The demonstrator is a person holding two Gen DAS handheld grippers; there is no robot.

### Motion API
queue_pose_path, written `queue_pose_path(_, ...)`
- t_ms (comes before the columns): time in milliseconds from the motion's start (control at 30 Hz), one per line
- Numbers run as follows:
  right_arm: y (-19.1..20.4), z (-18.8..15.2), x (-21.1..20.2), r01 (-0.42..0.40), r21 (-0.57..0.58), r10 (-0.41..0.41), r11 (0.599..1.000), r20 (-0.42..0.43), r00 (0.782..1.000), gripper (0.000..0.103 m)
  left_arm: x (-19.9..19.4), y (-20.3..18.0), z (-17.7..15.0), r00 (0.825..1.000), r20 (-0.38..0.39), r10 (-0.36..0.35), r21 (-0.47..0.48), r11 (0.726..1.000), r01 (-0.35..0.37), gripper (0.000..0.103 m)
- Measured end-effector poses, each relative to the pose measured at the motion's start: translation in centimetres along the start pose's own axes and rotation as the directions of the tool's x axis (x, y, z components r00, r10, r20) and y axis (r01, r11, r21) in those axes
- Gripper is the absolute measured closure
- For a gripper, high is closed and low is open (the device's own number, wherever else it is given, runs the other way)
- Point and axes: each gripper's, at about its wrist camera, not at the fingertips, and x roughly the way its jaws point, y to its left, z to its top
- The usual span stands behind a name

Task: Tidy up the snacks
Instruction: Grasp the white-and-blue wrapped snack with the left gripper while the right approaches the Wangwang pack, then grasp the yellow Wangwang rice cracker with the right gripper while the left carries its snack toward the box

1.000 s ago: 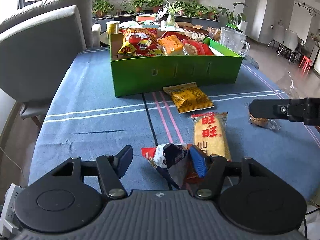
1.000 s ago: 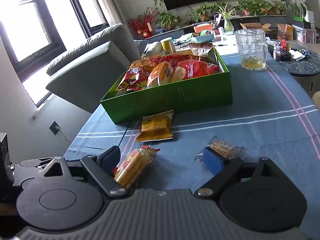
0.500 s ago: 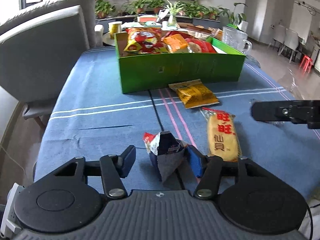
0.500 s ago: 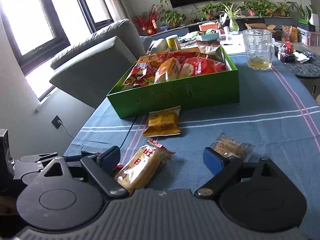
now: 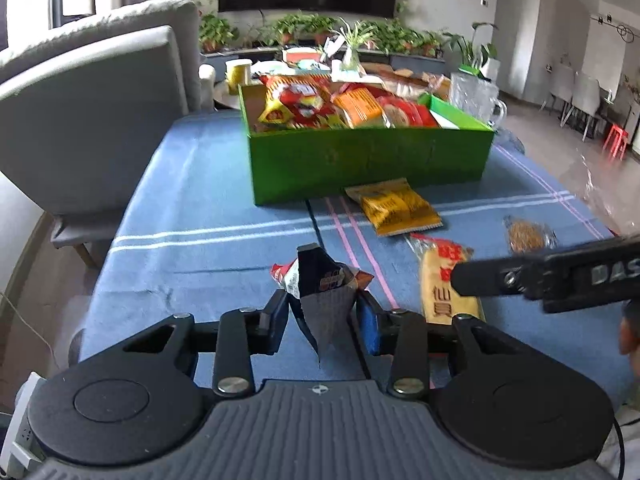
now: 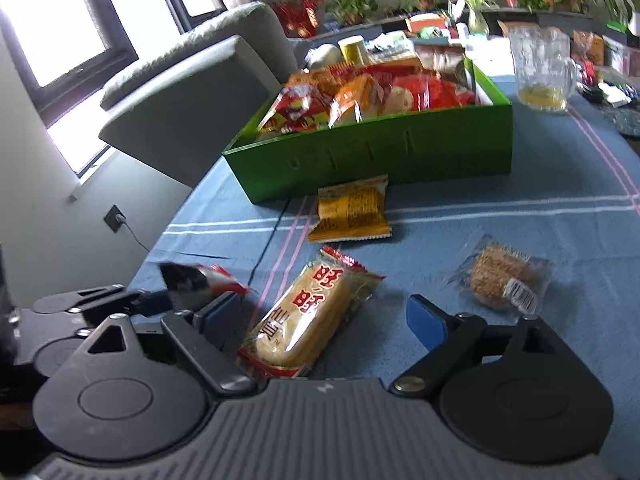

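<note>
Blue tablecloth [image 5: 192, 216] — left tool [image 5: 322, 318] pinches dark packet [image 5: 325, 300].

Two handheld grippers, both matte black plastic. The left gripper [image 5: 322, 316] has a grey ribbed body flanked by two round black discs, angular linkage arms fixed with silver screws, and blue pads on its fingers [image 5: 369, 326]. The right gripper [image 6: 320, 316] is built the same: ribbed grey centre, black discs, silver screws, blue fingertips [image 6: 426, 320]. Seen side-on, its black arm carries white capital lettering.
</note>
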Motion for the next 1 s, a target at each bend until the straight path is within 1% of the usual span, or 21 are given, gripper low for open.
queue_pose_path(133,0.2,0.0,0.7,0.035,0.020,-0.035,0.999,-0.021,0.999,0.035,-0.8,0.6,0.4,0.999,0.030,0.033,-0.002,0.999,-0.033,0.068)
queue_pose_path(233,0.7,-0.1,0.9,0.043,0.004,-0.043,0.999,-0.026,0.999,0.035,-1.2,1.2,0.6,0.998,0.045,0.051,-0.011,0.999,-0.051,0.068)
queue_pose_path(567,3.4,-0.7,3.2,0.082,-0.097,-0.087,0.992,-0.057,0.995,0.035,-1.4,2.0,0.7,0.997,0.056,0.061,-0.030,0.998,-0.059,0.068)
queue_pose_path(667,3.6,-0.9,3.5,0.105,-0.126,-0.111,0.986,-0.041,0.993,0.035,-1.4,2.1,0.7,0.997,0.051,0.053,-0.042,0.998,-0.051,0.068)
queue_pose_path(833,3.3,-1.2,3.3,0.146,-0.200,-0.153,0.969,-0.017,0.988,0.035,-1.6,2.0,0.7,0.997,0.059,0.048,-0.040,0.998,-0.046,0.068)
queue_pose_path(900,2.9,-1.3,2.7,0.178,-0.237,-0.184,0.955,-0.001,0.983,0.036,-1.6,2.0,0.7,0.997,0.059,0.051,-0.041,0.998,-0.048,0.068)
queue_pose_path(1000,1.4,-0.9,1.7,0.155,-0.201,-0.162,0.967,-0.018,0.987,0.038,-1.5,1.9,0.8,0.997,0.056,0.049,-0.037,0.998,-0.047,0.068)
